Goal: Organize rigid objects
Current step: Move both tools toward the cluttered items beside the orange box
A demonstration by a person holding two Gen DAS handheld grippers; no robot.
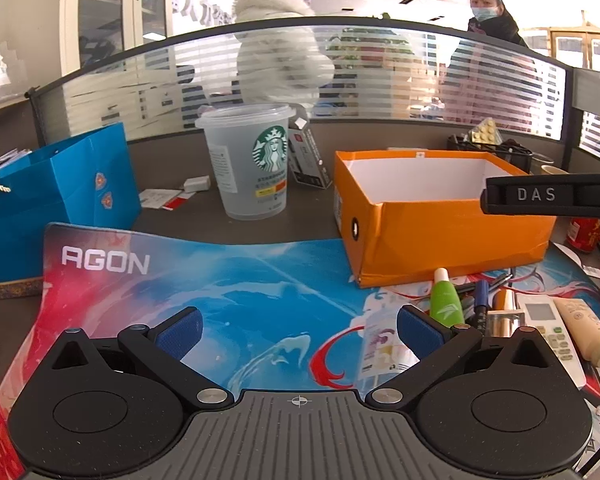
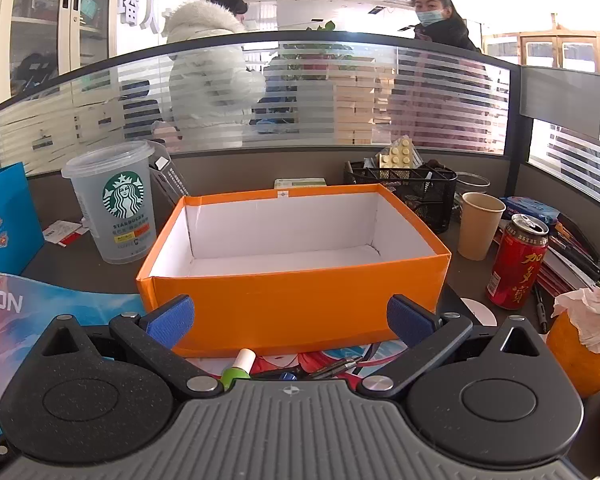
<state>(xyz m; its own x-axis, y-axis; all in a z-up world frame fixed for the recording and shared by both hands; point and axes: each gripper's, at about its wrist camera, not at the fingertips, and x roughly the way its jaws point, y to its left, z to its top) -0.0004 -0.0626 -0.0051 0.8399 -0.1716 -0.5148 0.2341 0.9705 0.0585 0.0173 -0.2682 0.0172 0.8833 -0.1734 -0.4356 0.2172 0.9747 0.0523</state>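
Clutter for sorting lies on the desk mat (image 1: pixel 240 280), bunched just in front of the orange box (image 2: pixel 292 300): green tube (image 1: pixel 444 300), pens (image 1: pixel 480 300), remote (image 1: pixel 548 328), cream tube (image 1: pixel 588 332). We see the box empty, its white floor bare. From the left gripper (image 1: pixel 300 330) the pile sits off to the right, the green tube just beside the right fingertip; its long axis runs toward the box. From the right gripper (image 2: pixel 290 316) the same tube (image 2: pixel 238 368) lies low, close under the jaws, cap pointing at the box. We judge the right hand nearer. Both grippers tilt gently downward, jaws spread wide, nothing between the blue pads. Nothing is lifted yet.
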